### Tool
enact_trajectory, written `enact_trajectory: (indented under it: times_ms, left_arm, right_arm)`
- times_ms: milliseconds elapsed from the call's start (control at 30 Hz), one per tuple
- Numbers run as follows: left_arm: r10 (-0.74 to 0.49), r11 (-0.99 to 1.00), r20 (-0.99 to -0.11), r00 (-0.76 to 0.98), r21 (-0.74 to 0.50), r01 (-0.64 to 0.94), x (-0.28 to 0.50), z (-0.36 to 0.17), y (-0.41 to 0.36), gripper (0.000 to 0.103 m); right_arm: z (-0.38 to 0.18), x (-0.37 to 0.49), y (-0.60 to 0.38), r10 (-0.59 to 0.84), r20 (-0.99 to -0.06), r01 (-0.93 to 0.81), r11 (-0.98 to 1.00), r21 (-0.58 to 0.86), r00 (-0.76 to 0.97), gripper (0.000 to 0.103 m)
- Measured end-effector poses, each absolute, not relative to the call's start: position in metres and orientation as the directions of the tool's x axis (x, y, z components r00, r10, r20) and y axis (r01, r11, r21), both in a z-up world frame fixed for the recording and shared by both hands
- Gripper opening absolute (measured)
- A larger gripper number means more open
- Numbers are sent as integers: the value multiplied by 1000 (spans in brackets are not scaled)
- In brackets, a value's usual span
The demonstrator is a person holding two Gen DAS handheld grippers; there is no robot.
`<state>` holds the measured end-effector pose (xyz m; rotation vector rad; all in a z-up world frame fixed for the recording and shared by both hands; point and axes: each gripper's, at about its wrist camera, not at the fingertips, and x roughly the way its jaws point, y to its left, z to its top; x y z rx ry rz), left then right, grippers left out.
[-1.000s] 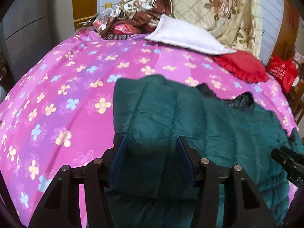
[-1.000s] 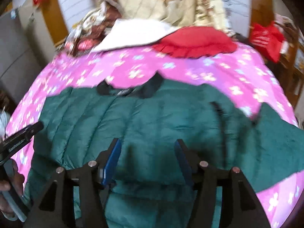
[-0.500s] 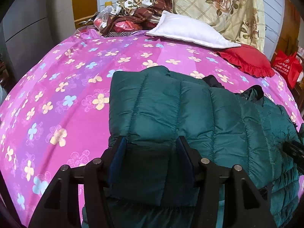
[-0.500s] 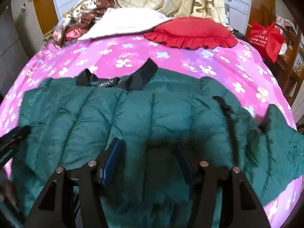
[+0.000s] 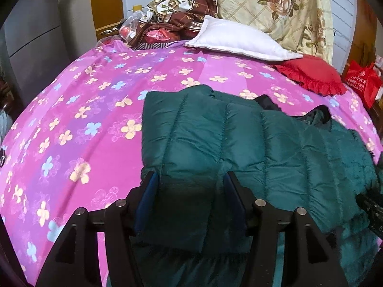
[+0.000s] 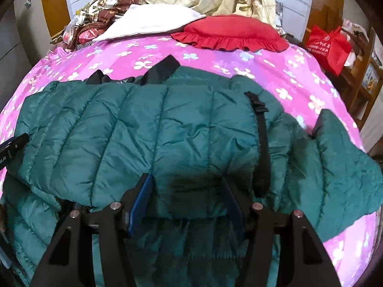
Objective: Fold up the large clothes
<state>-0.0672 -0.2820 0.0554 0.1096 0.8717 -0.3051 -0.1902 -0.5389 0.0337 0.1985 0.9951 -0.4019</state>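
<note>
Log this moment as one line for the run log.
left gripper open over green puffer jacket | right gripper open | jacket part-folded on floral bedspread

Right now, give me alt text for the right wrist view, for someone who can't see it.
A green puffer jacket lies spread on a pink floral bedspread, with the open right gripper over its near edge. A red pillow and a white pillow sit at the far end; the left gripper shows at the left edge.

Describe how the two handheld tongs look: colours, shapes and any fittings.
Both the left tongs and the right tongs are black, with two angular, cut-out arms. Blue pads line the inner faces, and round silver bolt heads sit on the arms. No cables or sleeves show.
</note>
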Motion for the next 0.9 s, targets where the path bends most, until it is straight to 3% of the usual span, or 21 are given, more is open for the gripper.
enact_trajectory:
  times_ms: [267,900]
  left_arm:
    - [-260,945,-736,625,-59,323,-102,84,-274,35]
    - [-334,913,-713,616,-84,398,-192,112,-298,35]
  right_arm:
    - [65,-226,-524,-231,-808,424,905,25,543,72]
    - [92,-303,-504,-264,-783,443,896,17,564,76]
